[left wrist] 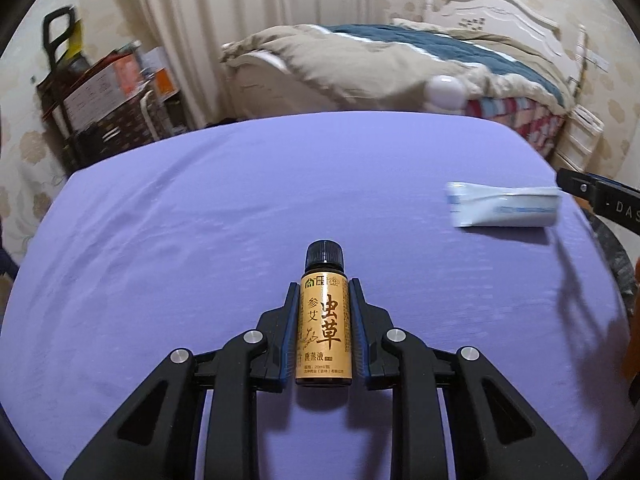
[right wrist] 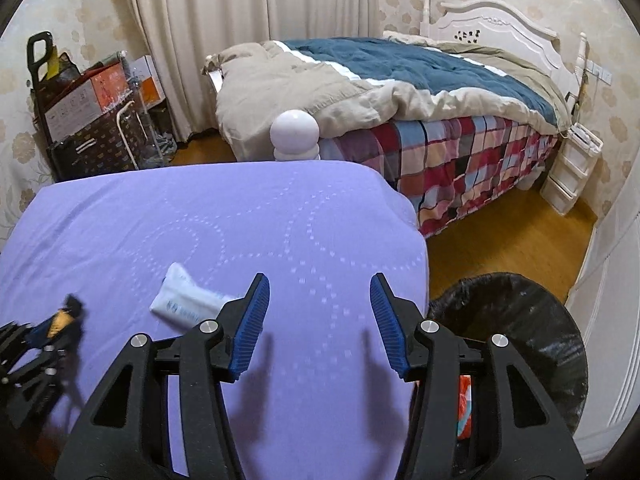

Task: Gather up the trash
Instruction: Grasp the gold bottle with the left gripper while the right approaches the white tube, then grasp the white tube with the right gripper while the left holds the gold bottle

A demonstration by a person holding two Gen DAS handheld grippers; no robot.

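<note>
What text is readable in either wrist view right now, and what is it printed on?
"虫草" in large characters, on the small bottle clamped in the left gripper.
"参艾", smaller, same label.
"鹿蒸液" near the label's foot, as best I can read it.
"20ml" in the fine print below; the rest is too small.
"DAS" on the right gripper, cut off at the frame edge.
Tube: blue print, blurred.
Boxes: unreadable.

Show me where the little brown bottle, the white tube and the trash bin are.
Brown bottle (left wrist: 323,328), left wrist view, on its gold label.
White tube (left wrist: 504,210), left wrist view, middle of its body.
Trash bin (right wrist: 520,320), right wrist view, on its black liner.
</note>
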